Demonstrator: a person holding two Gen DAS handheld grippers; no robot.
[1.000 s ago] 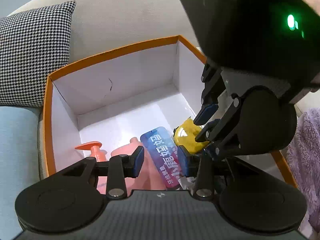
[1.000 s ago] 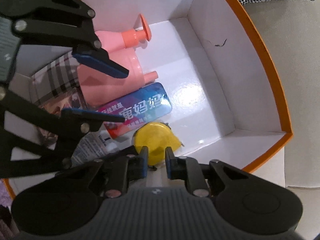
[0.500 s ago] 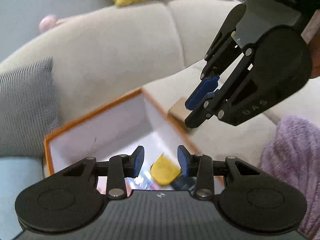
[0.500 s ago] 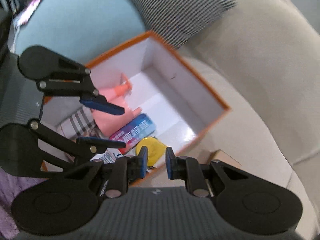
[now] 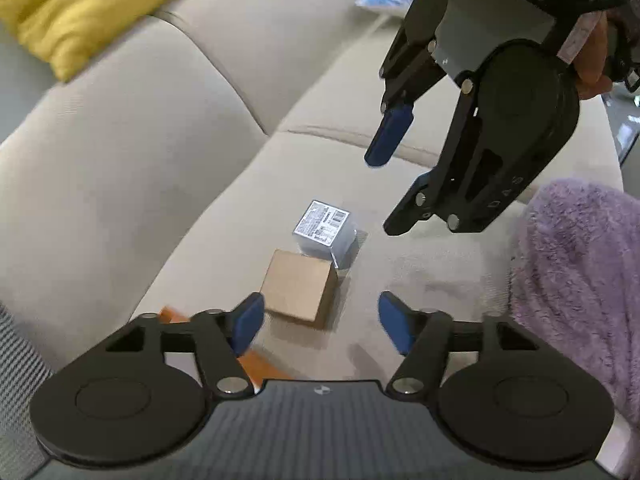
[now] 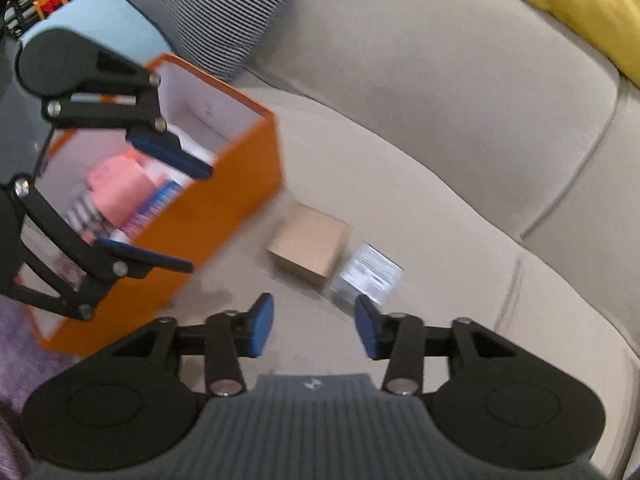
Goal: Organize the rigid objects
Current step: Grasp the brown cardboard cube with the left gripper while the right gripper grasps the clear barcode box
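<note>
On the beige sofa seat [image 5: 224, 216], I list: one plain brown cardboard box [image 5: 299, 289], closed; one small silvery box [image 5: 325, 227] with a printed label and barcode, touching it. Orange bin [image 6: 224, 200], white inside, stands near, holding pink and striped items. My left gripper [image 5: 322, 322] and right gripper [image 6: 314, 326] are both opening, nothing between them. Surroundings: yellow cushion [image 5: 80, 8], striped cushion [image 6: 208, 8], purple fleece [image 5: 580, 280].
</note>
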